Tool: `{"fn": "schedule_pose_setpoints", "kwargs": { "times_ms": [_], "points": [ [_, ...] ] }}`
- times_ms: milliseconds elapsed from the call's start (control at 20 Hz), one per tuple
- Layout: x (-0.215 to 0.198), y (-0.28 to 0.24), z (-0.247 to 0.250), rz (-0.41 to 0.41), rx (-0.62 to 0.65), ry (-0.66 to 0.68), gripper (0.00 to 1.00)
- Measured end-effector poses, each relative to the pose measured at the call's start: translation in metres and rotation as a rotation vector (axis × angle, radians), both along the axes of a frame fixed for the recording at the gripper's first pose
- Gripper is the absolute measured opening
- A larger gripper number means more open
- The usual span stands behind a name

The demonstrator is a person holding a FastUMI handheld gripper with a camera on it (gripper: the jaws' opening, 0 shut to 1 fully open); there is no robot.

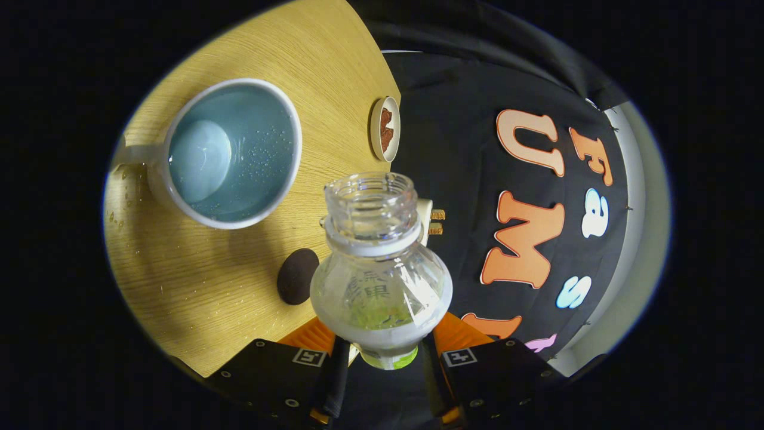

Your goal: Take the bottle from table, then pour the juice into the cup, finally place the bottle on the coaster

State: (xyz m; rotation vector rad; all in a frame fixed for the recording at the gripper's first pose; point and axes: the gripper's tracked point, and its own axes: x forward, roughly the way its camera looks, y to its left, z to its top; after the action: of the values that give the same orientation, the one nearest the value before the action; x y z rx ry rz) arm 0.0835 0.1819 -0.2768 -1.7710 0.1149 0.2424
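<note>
The gripper (382, 352) is carrying the uncapped bottle (379, 275), its jaws clamped on the bottle's lower body, one on either side. The bottle's long axis is running straight out ahead of the jaws, and its open mouth is pointing forward, beside the cup (230, 152) rather than over it. The cup, holding pale liquid, is sitting on the wooden tabletop (197, 286) beyond and to the left of the mouth. A dark round disc (297, 276), probably the coaster, is lying on the tabletop just beside the bottle's left shoulder, nearer the jaws than the cup is. Droplets are speckling the tabletop by the cup's handle.
</note>
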Motion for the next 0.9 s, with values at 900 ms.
{"fn": "schedule_pose_setpoints", "kwargs": {
  "times_ms": [900],
  "points": [
    [0.0054,0.0031,0.0024,0.059,-0.12,-0.01,0.56]
  ]
}}
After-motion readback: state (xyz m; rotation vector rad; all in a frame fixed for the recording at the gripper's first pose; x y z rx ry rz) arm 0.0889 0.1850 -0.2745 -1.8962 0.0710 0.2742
